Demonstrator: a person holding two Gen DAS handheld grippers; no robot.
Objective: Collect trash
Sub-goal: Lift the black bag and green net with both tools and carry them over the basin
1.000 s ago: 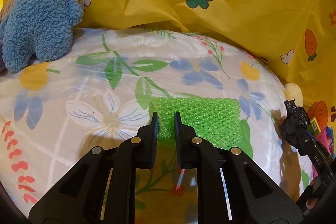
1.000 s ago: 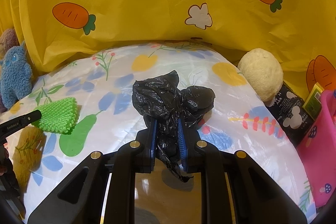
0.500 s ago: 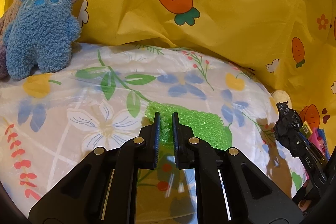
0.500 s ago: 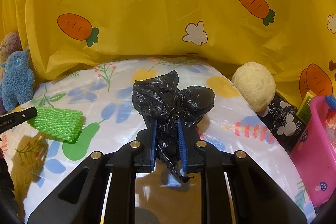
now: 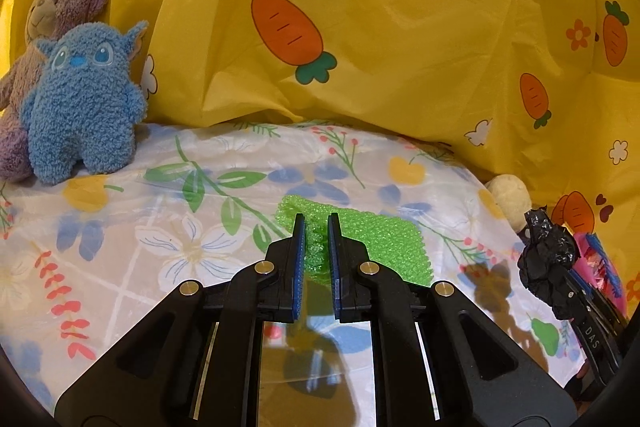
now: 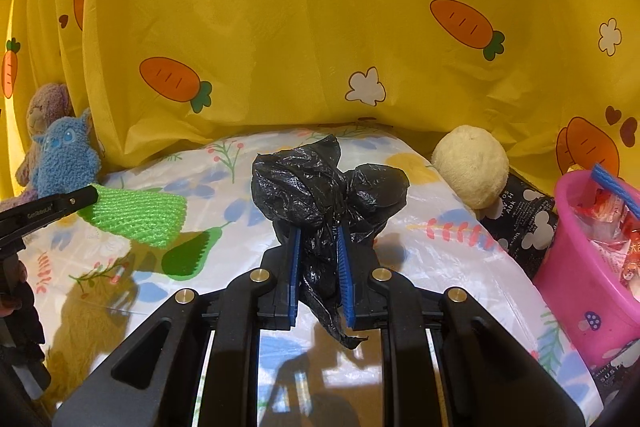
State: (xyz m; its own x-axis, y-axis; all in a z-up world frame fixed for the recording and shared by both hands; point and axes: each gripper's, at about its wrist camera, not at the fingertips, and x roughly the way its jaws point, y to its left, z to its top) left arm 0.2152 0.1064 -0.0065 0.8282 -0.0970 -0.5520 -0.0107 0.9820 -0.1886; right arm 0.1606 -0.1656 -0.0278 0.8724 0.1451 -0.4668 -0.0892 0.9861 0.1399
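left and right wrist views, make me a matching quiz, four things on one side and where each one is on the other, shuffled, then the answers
Things:
1. green foam net
2. black plastic bag
3. blue plush toy
4. pink bucket

Places:
A. pinched in the right claw
B. at the table's right edge, holding wrappers
C. pinched in the left claw
D. standing by the yellow carrot curtain, far left

Pairs: 1-C, 2-A, 3-D, 4-B
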